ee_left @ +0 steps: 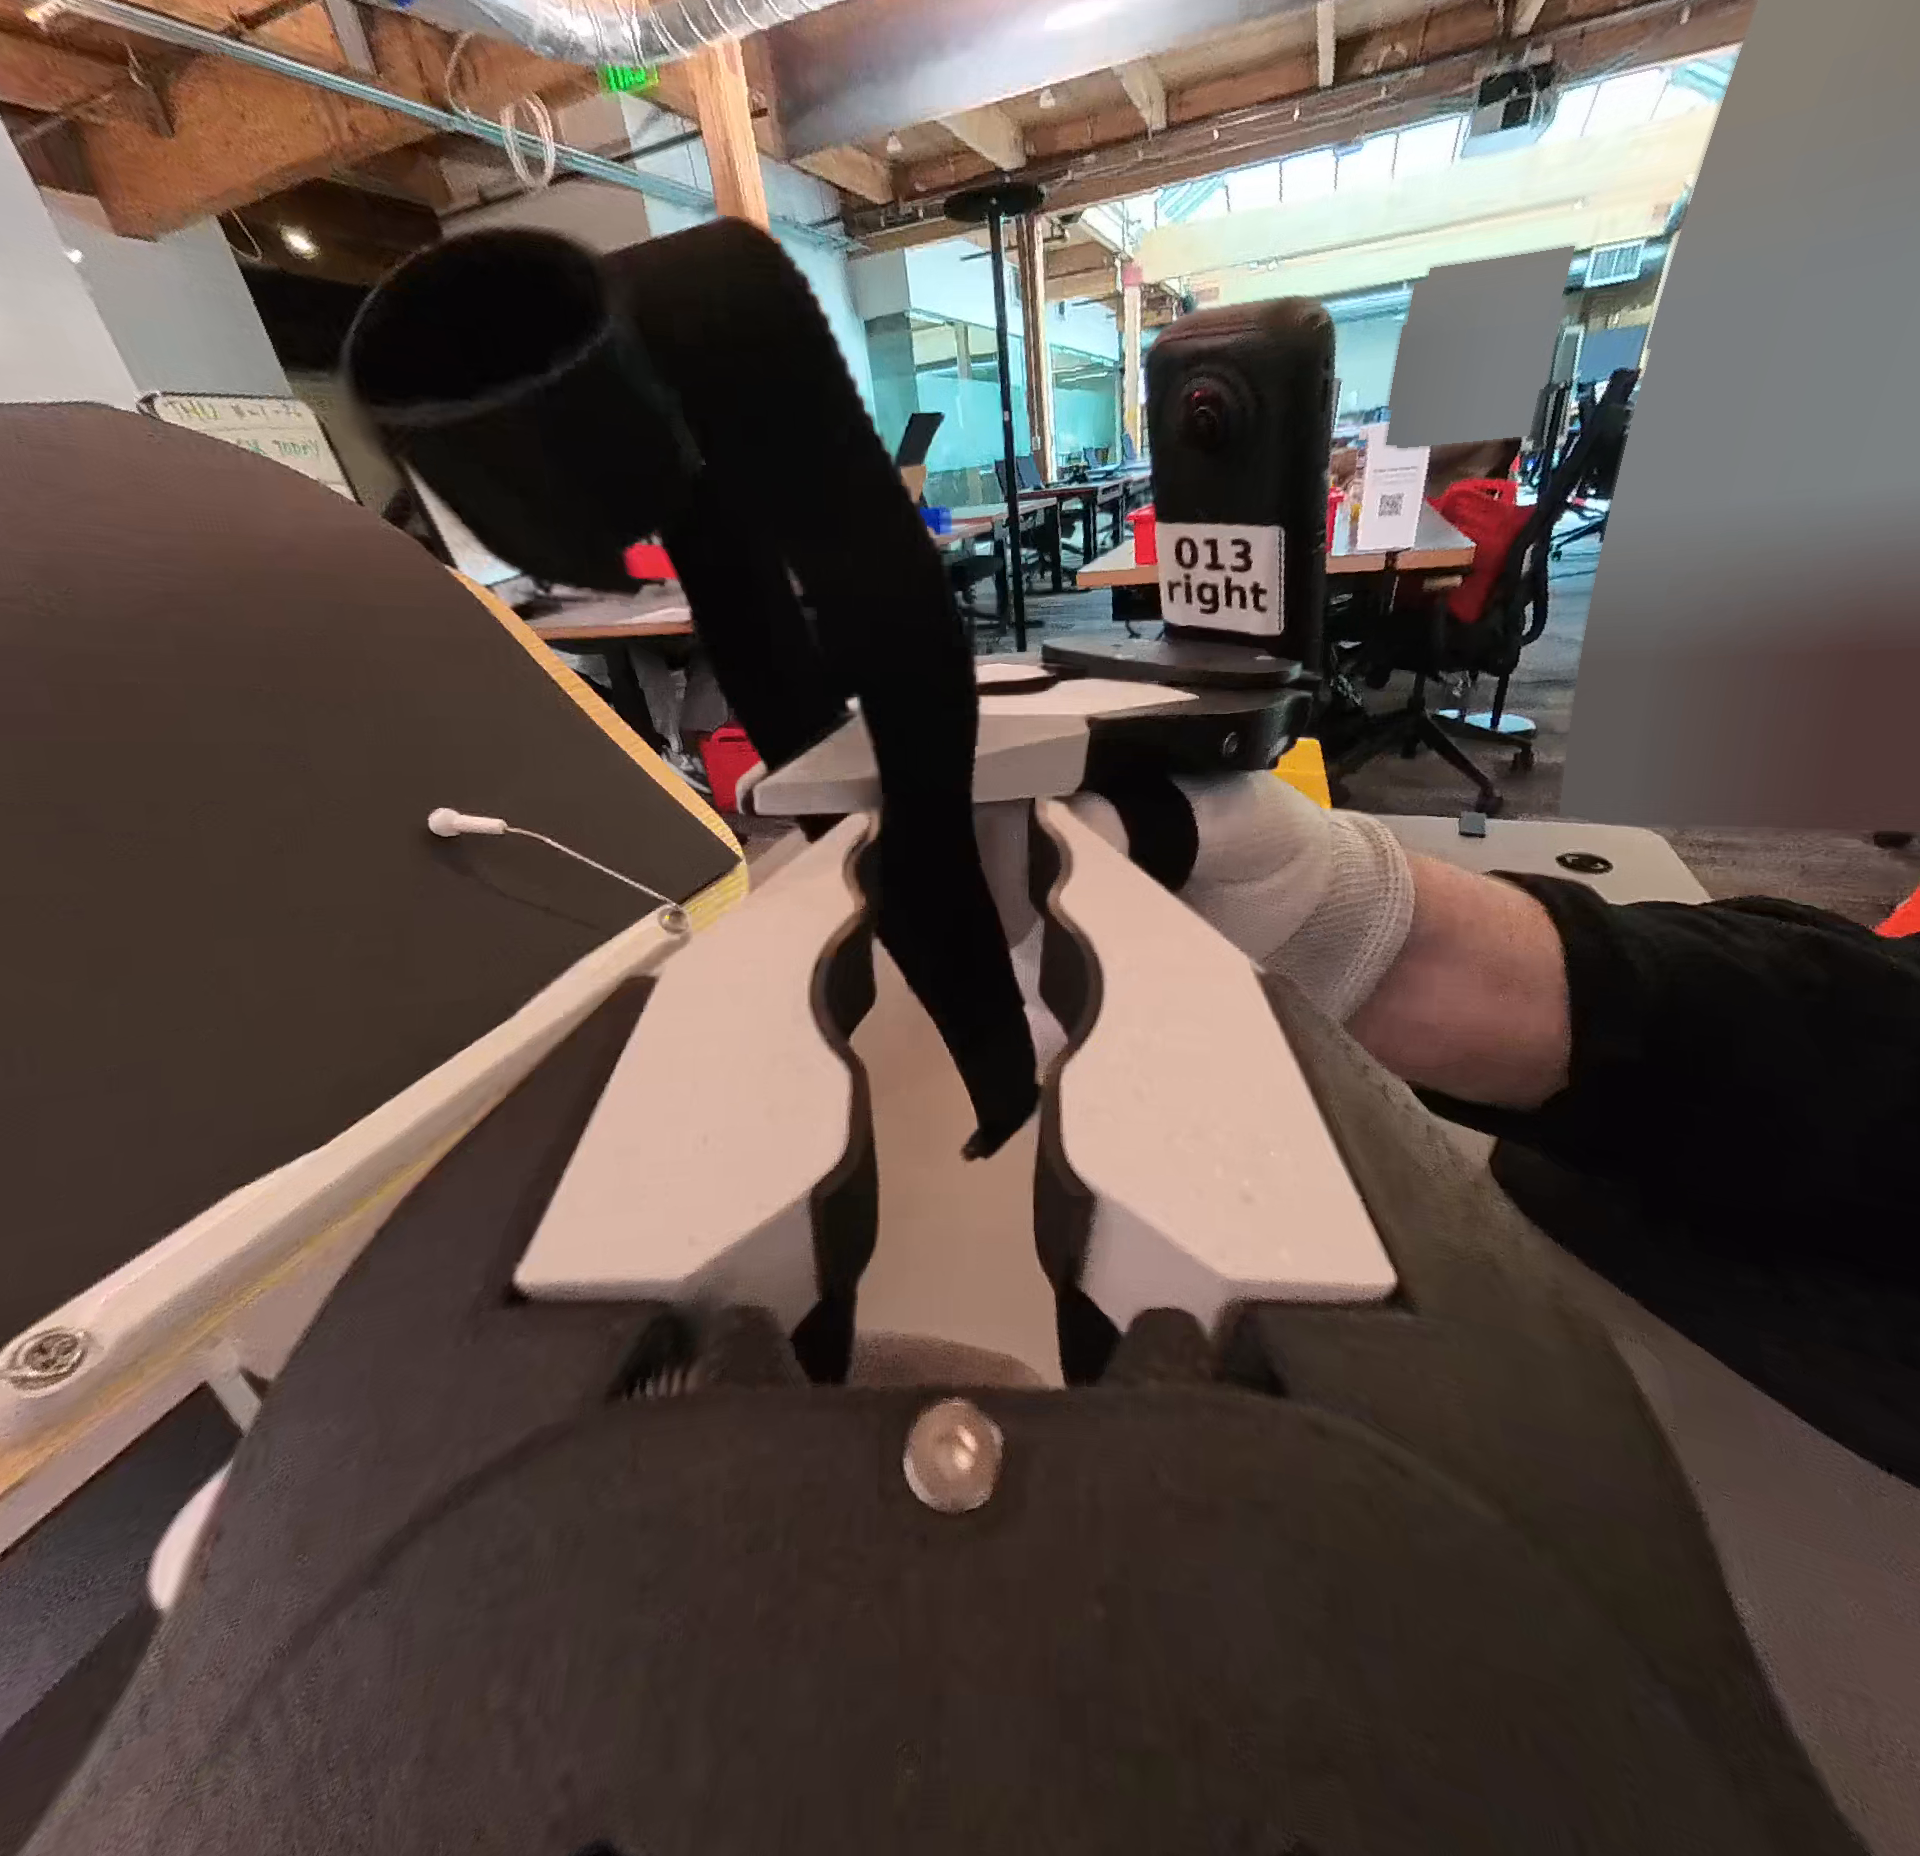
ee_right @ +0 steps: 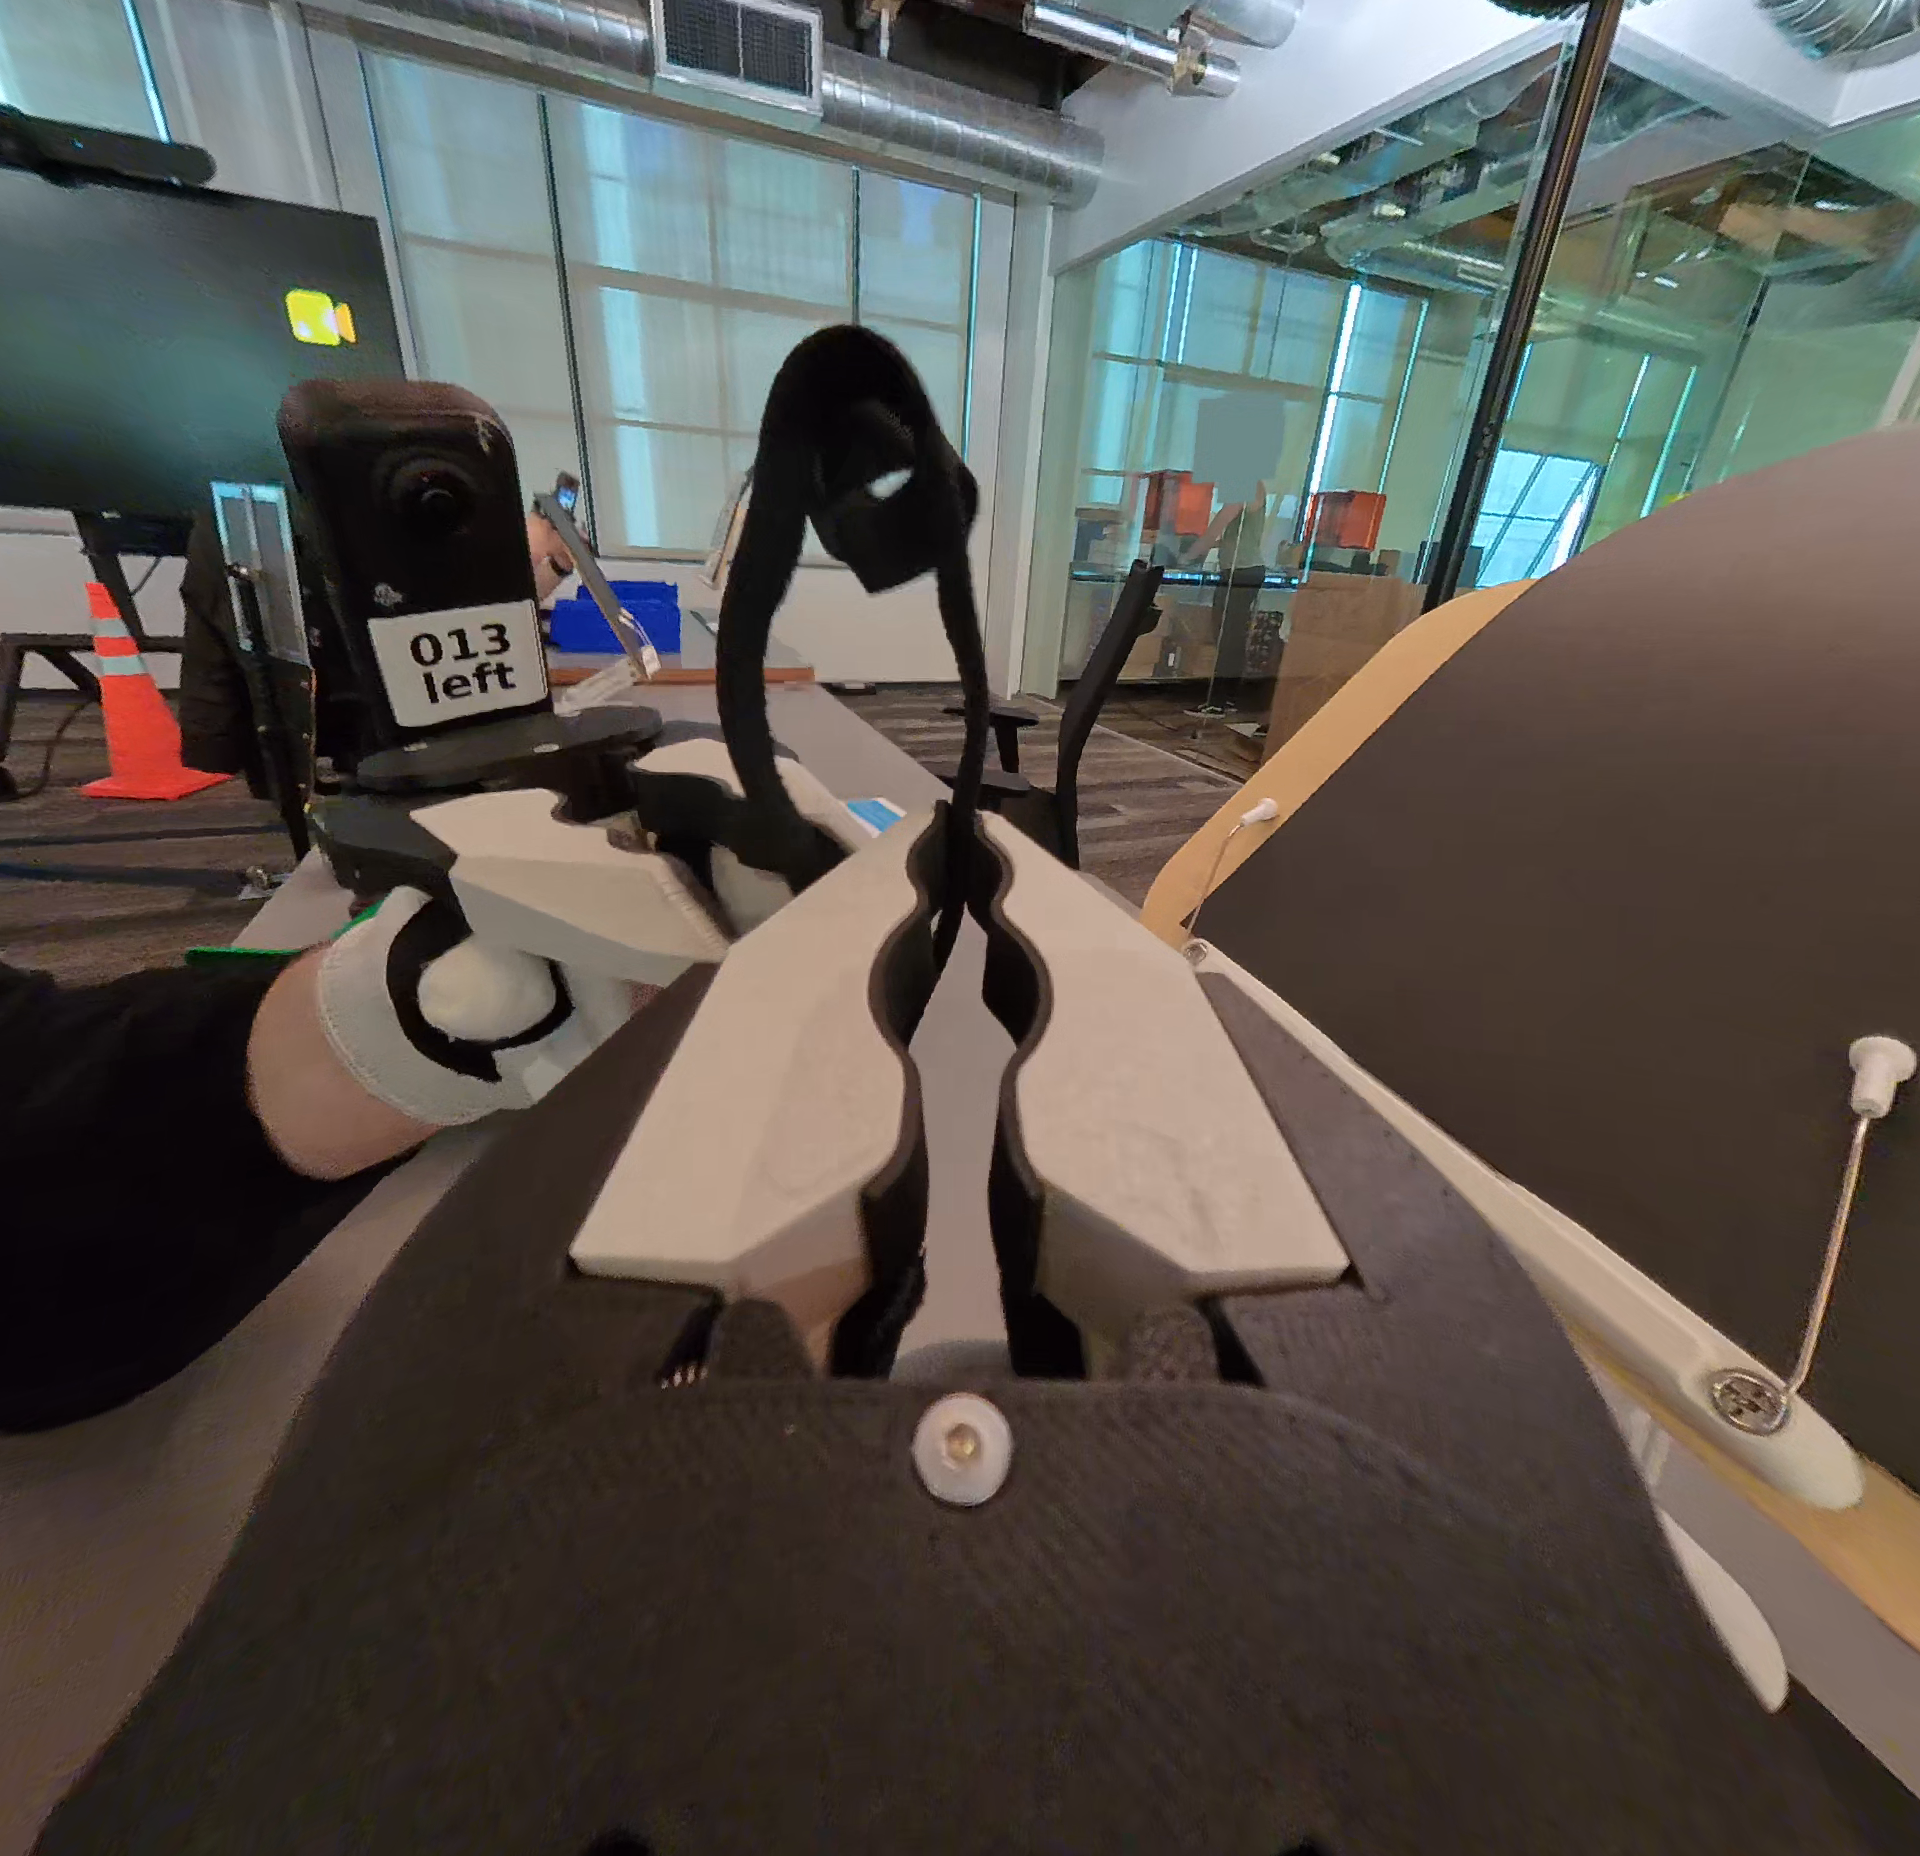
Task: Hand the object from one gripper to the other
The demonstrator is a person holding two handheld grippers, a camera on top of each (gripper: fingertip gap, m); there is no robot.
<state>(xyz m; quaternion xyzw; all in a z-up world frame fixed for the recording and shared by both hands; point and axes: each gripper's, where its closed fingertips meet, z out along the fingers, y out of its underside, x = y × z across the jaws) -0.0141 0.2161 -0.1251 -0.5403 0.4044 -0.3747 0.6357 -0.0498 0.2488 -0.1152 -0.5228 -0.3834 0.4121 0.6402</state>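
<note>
The black fabric strap w/ a looped cuff end [ee_right: 831, 518] arches upright betw. both tools: left gripper [ee_right: 748, 850], jaws apart in its own view, has one leg loose betw. them, right gripper [ee_right: 961, 871] is clamped narrow on the other, dark curved panel [ee_right: 1558, 819] just beside.

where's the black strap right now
The black strap arches in the air between both grippers. In the right wrist view one end is pinched at the right gripper fingertips, the other runs left to the left gripper.

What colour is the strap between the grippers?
Black strap, clearest in the right wrist view.
</note>
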